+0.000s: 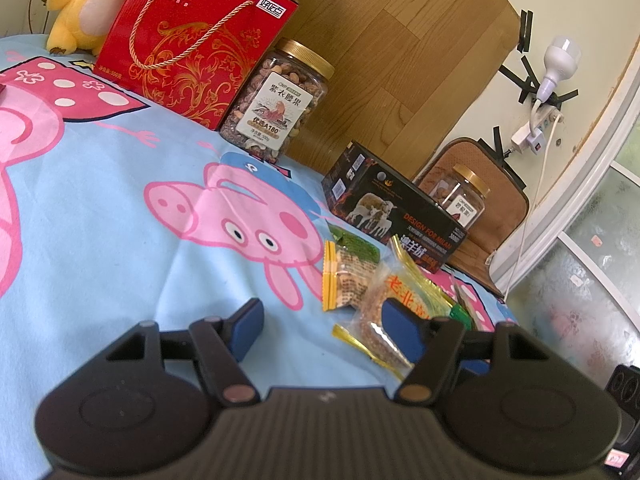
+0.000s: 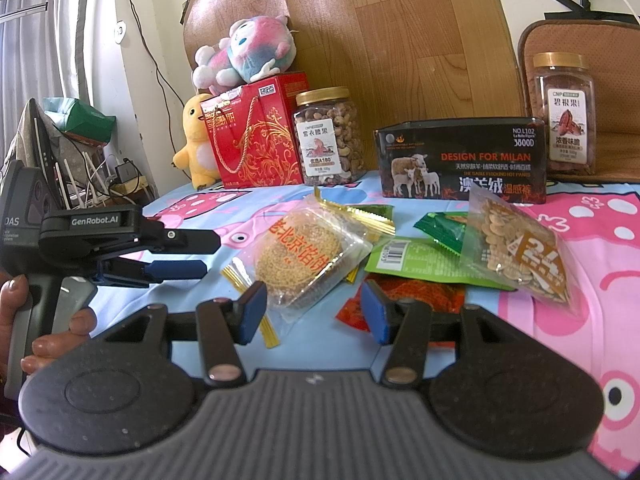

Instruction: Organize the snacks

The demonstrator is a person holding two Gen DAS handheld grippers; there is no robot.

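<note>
while loose snack packets lie heaped before the black tin, both claws, left and right, hover open and empty over the cartoon-pig sheet, poised for sorting.

Lighting: bright, even daylight; soft shadows. Glare on snack wrappers ahead of the tool. Focus sharp centrally. Distortion: strong fisheye bending, dark corners at edges.

We see a clear-wrapped sesame cake lying flat on the cartoon bedsheet, a seed packet propped tilted beside it, green packets underneath, a red packet nearest.
</note>
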